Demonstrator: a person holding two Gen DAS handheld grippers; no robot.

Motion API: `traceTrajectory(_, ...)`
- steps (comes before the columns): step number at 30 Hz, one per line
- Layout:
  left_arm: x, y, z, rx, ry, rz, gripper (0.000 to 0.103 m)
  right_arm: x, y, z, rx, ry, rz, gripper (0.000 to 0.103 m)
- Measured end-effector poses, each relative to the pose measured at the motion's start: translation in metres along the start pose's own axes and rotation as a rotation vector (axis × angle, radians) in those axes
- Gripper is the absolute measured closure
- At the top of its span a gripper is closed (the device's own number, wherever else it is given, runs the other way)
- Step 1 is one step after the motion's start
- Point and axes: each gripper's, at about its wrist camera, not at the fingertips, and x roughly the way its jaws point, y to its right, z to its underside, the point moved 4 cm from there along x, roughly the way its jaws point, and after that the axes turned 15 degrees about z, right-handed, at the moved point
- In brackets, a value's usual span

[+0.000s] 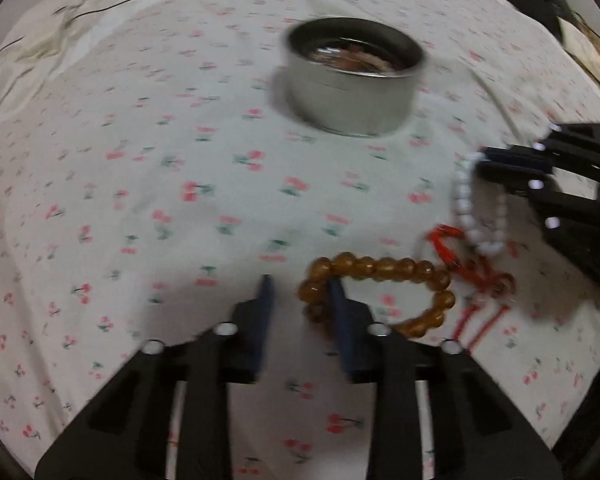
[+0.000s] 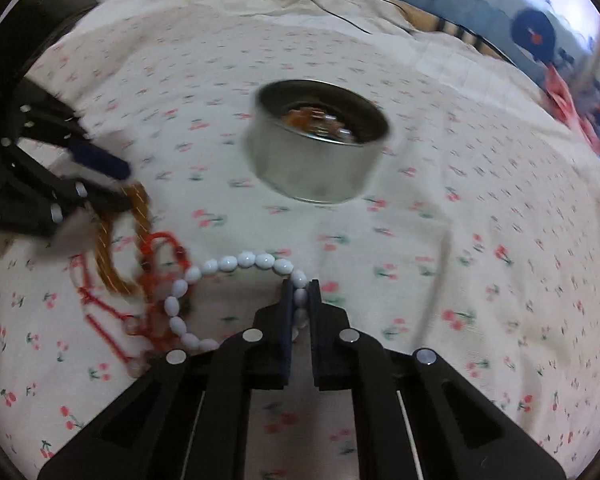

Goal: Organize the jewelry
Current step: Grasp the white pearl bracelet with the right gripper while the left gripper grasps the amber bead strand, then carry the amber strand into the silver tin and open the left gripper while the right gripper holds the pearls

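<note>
Right wrist view first: the right tongs (image 2: 300,292) are pinched on the white bead bracelet (image 2: 236,262), one bead caught between the two dark blue pads near their tips. From that bite the white loop arcs away to the left and curls back down past the left finger. Just left of the loop a red cord (image 2: 160,248) tangles over the bedsheet (image 2: 460,240), which is pale with small red cherry prints. Further left, the amber bead bracelet (image 2: 108,248) shows only as a blurred brown streak, with the left tongs (image 2: 116,182) reaching in over it from the far left edge. Ahead of the right tongs, well apart from them, a round metal tin (image 2: 320,140) stands open on the sheet with something brownish inside; it is too blurred to name.

Left wrist view: the left tongs (image 1: 302,292) stand apart, nothing between the pads. The right-hand pad's tip overlaps the near-left bend of the amber bead bracelet (image 1: 380,268); whether it touches the beads I cannot tell. Right of that lie the red cord (image 1: 444,246) and the white bead bracelet (image 1: 466,204), hanging from the right tongs (image 1: 484,160). The tin (image 1: 352,80) sits far ahead.
</note>
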Motion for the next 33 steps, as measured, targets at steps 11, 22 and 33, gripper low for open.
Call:
traceTrajectory(11,-0.008,-0.004,-0.01,-0.023,0.051,0.013,0.092,0.004,0.002,0.0,0.051,-0.017,-0.05,0.095)
traceTrajectory(22,-0.056,-0.001,-0.023,-0.041,0.251,0.07,0.093,-0.023,0.044,-0.017,0.323,0.097,-0.245,0.095)
traceTrajectory(33,-0.087,0.023,-0.037,-0.002,0.379,0.106,0.093,-0.054,0.064,-0.03,0.403,0.244,-0.299,0.095)
